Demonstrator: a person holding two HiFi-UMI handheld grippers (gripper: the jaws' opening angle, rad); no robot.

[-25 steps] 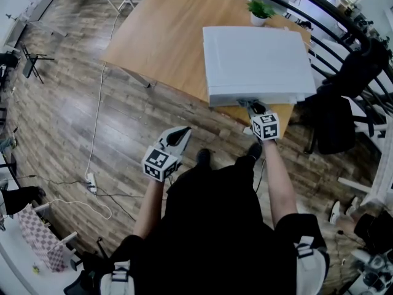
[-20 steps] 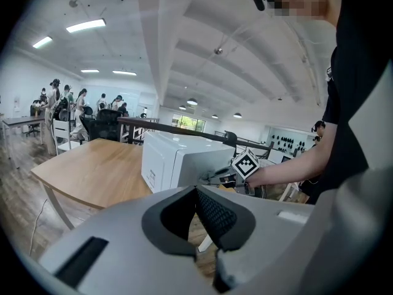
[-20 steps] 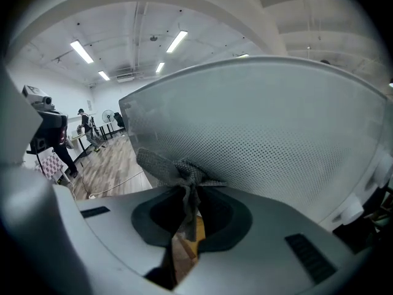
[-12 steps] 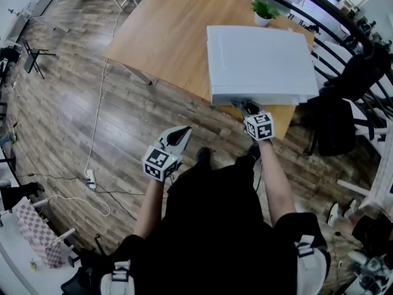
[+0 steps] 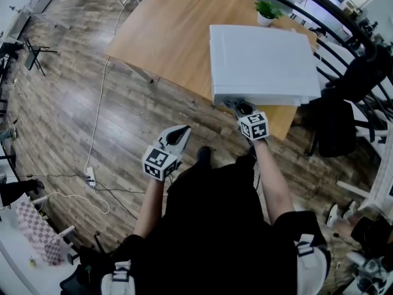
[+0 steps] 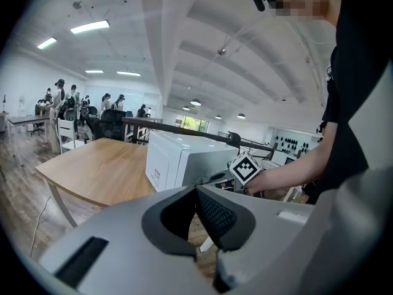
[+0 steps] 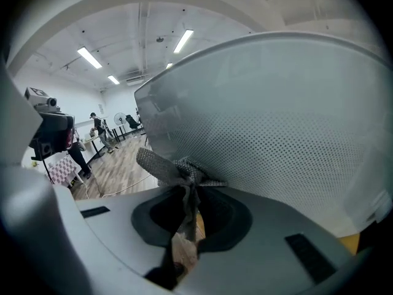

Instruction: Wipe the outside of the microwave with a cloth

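The left gripper [image 5: 177,136] is hanging over the wood floor [image 5: 73,103], short of the table's near edge and well apart from the microwave. Its jaws are resting together with nothing between them. The wooden table [image 5: 159,35] is carrying the white microwave [image 5: 261,60] at its right end, close to the near edge. The right gripper [image 5: 241,107] is reaching to the microwave's front face, its jaws clamping a patterned cloth [image 7: 178,169]. The cloth is bunching against the dotted door panel [image 7: 276,134], touching it. A potted plant [image 5: 267,10] is standing just behind the microwave.
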